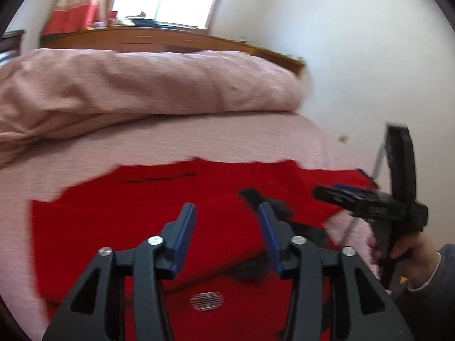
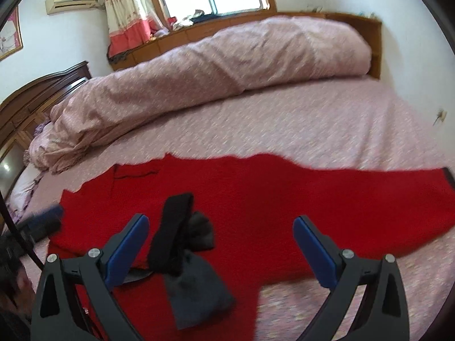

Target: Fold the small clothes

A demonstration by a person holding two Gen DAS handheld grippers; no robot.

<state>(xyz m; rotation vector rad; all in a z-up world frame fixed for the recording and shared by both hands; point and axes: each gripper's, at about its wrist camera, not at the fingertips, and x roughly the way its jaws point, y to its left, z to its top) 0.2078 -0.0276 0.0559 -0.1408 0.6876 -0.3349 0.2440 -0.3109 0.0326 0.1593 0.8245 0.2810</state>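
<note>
Both tools (image 1: 227, 224) (image 2: 221, 244) apart above red garment (image 2: 284, 199)

red garment (image 1: 113, 221): lower part hidden behind the left gripper's (image 1: 227, 236) black frame; far edge smeared by blur
label (image 1: 206, 301): striped patch on the red cloth — print too blurred to read
dark item (image 2: 196, 278): foot cut off by the bottom edge; kind unclear — sock or pouch
right gripper (image 1: 335, 192): blurred in the left view, jaws indistinct there
left gripper, right view (image 2: 42, 221): only a blurred blue-black tip at the picture's edge
sill clutter (image 2: 187, 20): too small to tell
</note>
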